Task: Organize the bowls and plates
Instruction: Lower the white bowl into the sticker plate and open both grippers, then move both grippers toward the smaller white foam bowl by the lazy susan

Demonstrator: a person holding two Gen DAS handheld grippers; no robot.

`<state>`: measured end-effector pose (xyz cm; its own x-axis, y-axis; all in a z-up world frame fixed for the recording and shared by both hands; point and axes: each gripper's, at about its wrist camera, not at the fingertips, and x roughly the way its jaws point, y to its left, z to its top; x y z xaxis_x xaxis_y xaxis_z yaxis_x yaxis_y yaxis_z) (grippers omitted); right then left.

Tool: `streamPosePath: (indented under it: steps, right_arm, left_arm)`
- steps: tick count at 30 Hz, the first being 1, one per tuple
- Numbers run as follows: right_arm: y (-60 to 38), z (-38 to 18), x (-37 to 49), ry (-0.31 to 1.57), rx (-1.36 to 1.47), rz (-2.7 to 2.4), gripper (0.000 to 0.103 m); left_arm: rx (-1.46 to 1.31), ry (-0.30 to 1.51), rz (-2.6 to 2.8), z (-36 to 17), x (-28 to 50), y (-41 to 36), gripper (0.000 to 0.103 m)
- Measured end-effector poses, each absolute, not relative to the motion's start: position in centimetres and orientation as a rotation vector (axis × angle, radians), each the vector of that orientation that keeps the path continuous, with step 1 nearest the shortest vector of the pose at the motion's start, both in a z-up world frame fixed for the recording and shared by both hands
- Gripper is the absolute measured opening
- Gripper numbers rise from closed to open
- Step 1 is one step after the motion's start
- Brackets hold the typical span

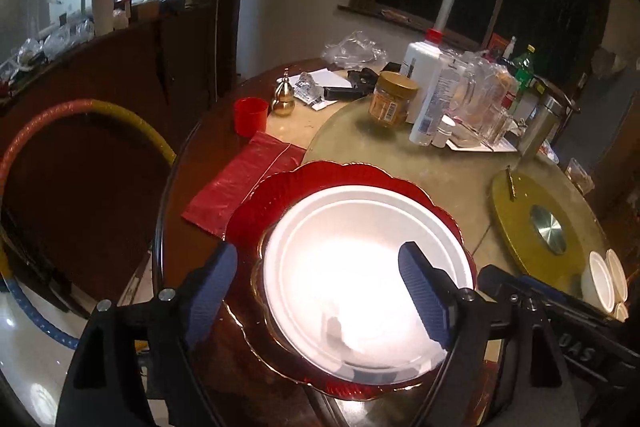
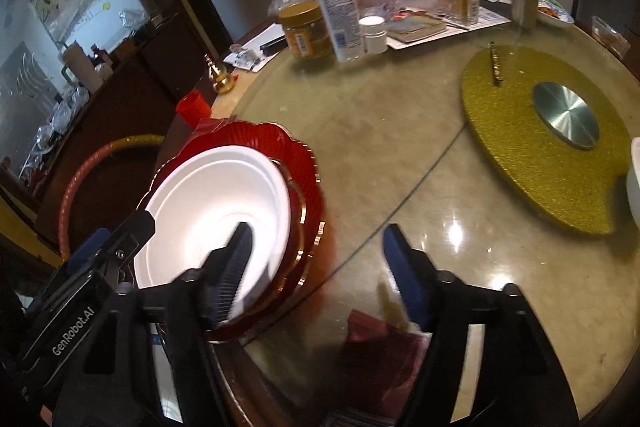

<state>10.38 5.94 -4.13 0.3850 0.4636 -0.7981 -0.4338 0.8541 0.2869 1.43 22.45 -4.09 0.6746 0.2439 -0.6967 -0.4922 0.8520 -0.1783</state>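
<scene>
A white plate (image 1: pixel 340 227) lies on a stack of red scalloped plates (image 1: pixel 340 175) with gold rims, at the table's near edge. My left gripper (image 1: pixel 320 287) hovers over it, open, one blue pad on each side of the plate's left half, with nothing gripped. In the right wrist view the white plate (image 2: pixel 212 203) and the red plates (image 2: pixel 300 163) sit at the left. My right gripper (image 2: pixel 320 267) is open. Its left finger (image 2: pixel 236 267) overlaps the plate's right rim and its right finger stands over bare glass. Small white bowls (image 1: pixel 600 283) stand at the far right.
A gold round mat (image 2: pixel 520 155) with a steel hub lies on the glass turntable (image 2: pixel 380 115). Bottles, a jar (image 2: pixel 306 29) and glassware crowd the far side. A red cup (image 1: pixel 250 115) and a red plastic bag (image 1: pixel 240 183) lie left of the plates. A coloured hoop (image 1: pixel 80 115) stands beside the table.
</scene>
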Motion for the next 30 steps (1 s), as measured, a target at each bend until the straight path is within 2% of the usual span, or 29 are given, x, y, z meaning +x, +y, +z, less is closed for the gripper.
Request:
streamPosePath:
  steps: [2,9,13,22,30]
  right_arm:
    - [5.2,-4.1,10.3,1.037,0.052,0.578,0.082]
    - [2.5,-4.2,9.9,1.041,0.135,0.599,0.083]
    - [0.6,-4.5,9.8,1.026,0.176,0.579,0.095]
    - [-3.9,-5.3,9.6,1.018,0.235,0.523,0.095]
    - [-9.7,-6.4,9.6,1.023,0.322,0.448,0.095]
  left_arm:
    - [-0.358,0.714,0.422,-4.0,1.4,22.2,0.083]
    - [-0.322,0.667,0.433,-2.8,0.7,21.2,0.083]
    - [-0.297,0.626,0.453,-1.9,0.1,20.8,0.083]
    - [-0.286,0.555,0.446,-0.2,-0.9,19.5,0.084]
    - [-0.289,0.559,0.227,0.9,0.9,14.6,0.087]
